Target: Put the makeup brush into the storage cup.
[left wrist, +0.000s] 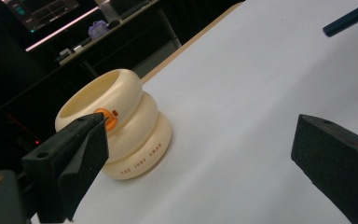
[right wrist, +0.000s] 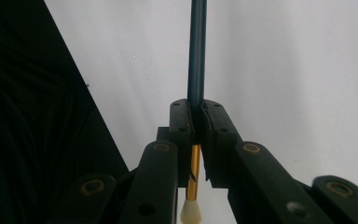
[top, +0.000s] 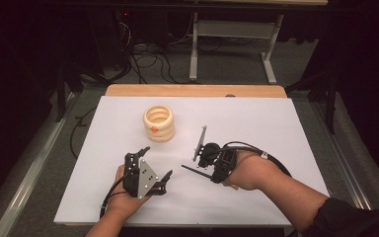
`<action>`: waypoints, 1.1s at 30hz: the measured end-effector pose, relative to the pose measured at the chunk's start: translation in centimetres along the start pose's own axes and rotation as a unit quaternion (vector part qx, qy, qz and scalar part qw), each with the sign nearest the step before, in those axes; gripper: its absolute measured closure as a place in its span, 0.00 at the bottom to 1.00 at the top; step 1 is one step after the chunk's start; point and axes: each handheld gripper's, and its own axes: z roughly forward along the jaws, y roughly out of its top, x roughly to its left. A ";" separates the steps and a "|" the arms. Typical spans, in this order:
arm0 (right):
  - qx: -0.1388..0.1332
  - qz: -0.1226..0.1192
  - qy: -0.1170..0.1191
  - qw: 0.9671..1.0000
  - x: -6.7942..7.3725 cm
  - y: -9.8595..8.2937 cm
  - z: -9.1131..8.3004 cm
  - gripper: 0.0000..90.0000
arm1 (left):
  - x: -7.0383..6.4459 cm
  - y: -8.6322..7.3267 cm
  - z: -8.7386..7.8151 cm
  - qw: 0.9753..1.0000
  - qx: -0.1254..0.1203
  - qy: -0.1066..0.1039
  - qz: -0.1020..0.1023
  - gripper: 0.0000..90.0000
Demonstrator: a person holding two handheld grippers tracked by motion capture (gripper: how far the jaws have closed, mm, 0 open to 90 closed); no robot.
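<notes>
I'm seeing a white sheet (top: 256, 118) covering the table, with a strip of bare wood (top: 195, 90) showing along its far edge. Beyond that edge, black cables (top: 148, 61) are trailing across the grey floor (top: 227, 64) beside a white desk frame (top: 234, 28).

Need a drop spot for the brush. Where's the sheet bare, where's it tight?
Bare: the white sheet right of the cream ringed holder, and its far left corner. Tight: the near middle, where the open left gripper and the right gripper, shut on the brush, sit close.
</notes>
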 end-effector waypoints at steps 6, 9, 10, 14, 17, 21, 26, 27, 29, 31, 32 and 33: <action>0.004 -0.007 -0.003 1.000 0.2 0.7 0.3 0.96 | -0.5 0.1 0.1 1.000 0.005 0.010 0.022 0.06; 0.009 -0.012 -0.005 1.000 0.3 1.0 0.6 0.96 | -0.8 0.2 0.1 0.999 0.006 0.010 0.030 0.07; 0.005 -0.011 -0.004 1.000 0.4 1.1 0.7 0.96 | -1.0 0.2 0.1 0.999 0.006 0.010 0.034 0.08; 0.009 -0.013 -0.001 1.000 0.5 1.5 0.8 0.96 | -1.5 0.2 0.2 0.999 0.008 0.008 0.048 0.09; 0.011 -0.016 -0.001 1.000 0.6 1.7 0.9 0.96 | -1.8 0.3 0.3 0.998 0.013 0.012 0.062 0.09; 0.013 -0.017 0.000 1.000 0.6 1.8 1.0 0.96 | -2.2 0.4 0.3 0.996 0.020 0.018 0.081 0.10; 0.019 -0.016 0.002 1.000 0.6 1.8 1.2 0.96 | -2.6 0.4 0.3 0.994 0.022 0.022 0.102 0.11; 0.021 -0.014 0.002 1.000 0.6 1.9 1.1 0.96 | -2.7 0.4 0.3 0.994 0.022 0.022 0.104 0.12; 0.021 -0.015 0.002 1.000 0.6 1.9 1.2 0.96 | -2.8 0.4 0.4 0.993 0.022 0.024 0.110 0.13; 0.021 -0.015 0.003 1.000 0.6 1.9 1.2 0.96 | -2.9 0.4 0.3 0.993 0.024 0.025 0.116 0.14; 0.021 -0.016 0.003 1.000 0.6 1.9 1.3 0.96 | -2.9 0.4 0.3 0.992 0.024 0.028 0.123 0.14; 0.021 -0.019 0.003 1.000 0.6 2.0 1.3 0.96 | -2.9 0.5 0.3 0.991 0.024 0.030 0.126 0.14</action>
